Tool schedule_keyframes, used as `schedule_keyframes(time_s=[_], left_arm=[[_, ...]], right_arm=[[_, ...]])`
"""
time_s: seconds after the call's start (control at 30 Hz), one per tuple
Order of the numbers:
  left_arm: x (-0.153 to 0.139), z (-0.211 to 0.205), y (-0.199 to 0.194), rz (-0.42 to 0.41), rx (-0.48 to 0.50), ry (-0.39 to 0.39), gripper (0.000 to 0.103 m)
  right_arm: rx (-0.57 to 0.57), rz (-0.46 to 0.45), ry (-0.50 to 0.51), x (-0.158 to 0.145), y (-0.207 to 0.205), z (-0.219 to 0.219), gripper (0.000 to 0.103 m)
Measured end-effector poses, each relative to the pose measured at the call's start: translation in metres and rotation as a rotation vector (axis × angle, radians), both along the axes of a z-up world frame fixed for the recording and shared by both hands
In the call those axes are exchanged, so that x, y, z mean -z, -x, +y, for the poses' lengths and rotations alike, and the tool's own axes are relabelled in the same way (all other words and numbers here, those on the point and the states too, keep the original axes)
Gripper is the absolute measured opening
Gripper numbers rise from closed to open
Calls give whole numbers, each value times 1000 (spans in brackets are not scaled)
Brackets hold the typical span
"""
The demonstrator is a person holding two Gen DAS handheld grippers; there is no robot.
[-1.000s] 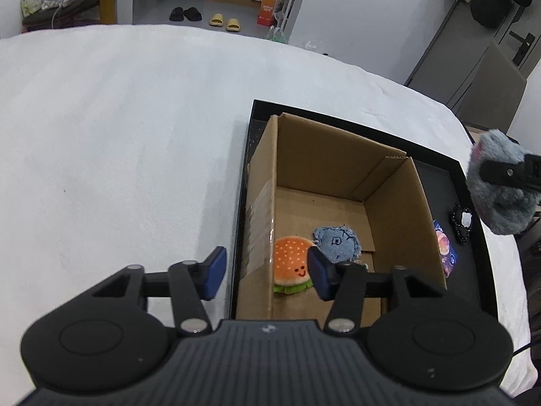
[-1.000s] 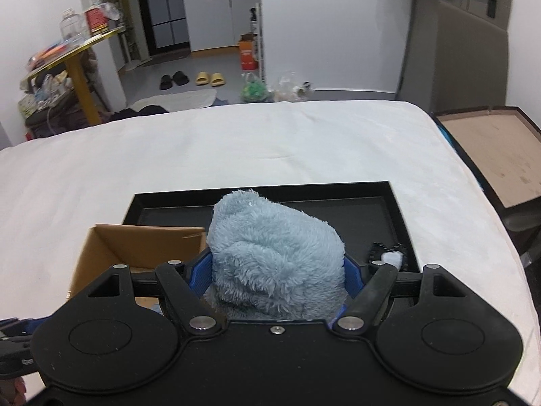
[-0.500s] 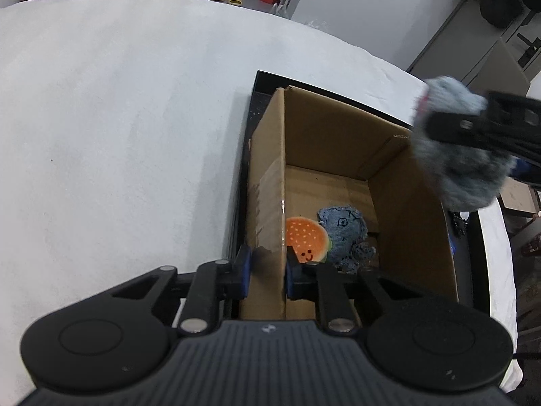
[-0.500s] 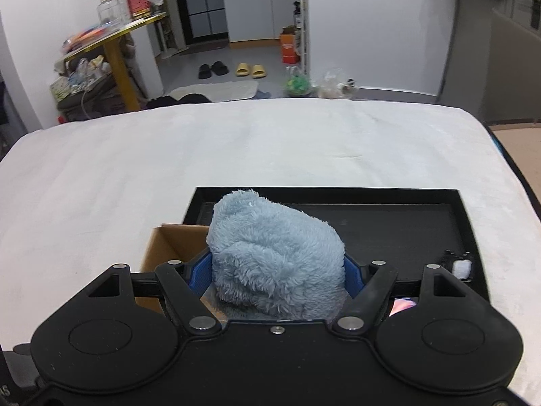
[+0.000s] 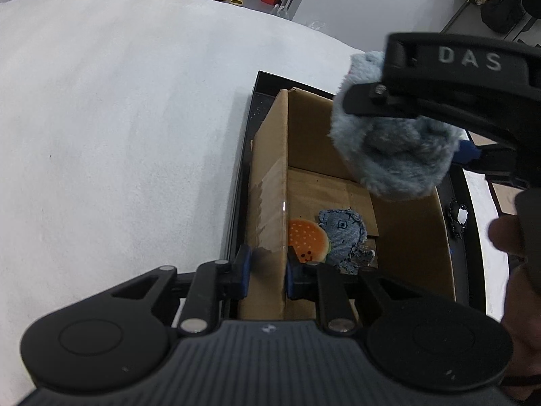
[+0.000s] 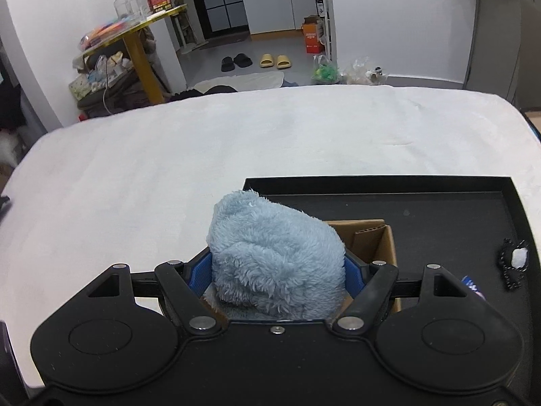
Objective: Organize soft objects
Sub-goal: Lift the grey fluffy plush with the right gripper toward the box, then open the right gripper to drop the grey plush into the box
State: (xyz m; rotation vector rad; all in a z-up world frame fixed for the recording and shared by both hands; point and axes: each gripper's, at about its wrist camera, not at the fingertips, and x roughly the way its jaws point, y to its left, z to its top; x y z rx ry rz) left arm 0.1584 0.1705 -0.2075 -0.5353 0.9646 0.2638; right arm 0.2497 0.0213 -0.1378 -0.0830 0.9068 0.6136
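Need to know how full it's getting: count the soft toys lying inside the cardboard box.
2: a burger plush on the cardboard box floor beside the wall the left gripper pinches, and a denim plush touching its right side. The gripper body may hide more.

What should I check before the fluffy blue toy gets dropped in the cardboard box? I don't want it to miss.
1. Left gripper shut on the brown cardboard box wall: ok.
2. Right gripper holds the fluffy blue plush toy: ok.
3. Toy over the box opening: ok.
4. Free floor beside the orange burger plush and denim patch toy: ok.
5. Box inside the black tray: ok.
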Motion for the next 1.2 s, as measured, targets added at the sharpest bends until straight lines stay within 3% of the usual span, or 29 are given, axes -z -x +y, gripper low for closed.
schedule_keyframes(time_s=[0.1,0.7,0.77,0.9,1.2], left_arm=[[-1,-1,-1,2,2,-3,19],[-3,-9,-3,0,11,-43,23],[-6,-10,-3,-3,13,-46,28],[-10,-13,-4,-8,11,-61,48],[-20,-25,-6,-13,24,-93,70]], right_arm=[[3,35,-24,6,-2,-3,80],[132,94,-44,14,-4,-43,80],[140,97,-40,13,-3,-51,80],[136,74,-27,2,-5,-60,83],[148,12,6,-14,-13,-98,95]])
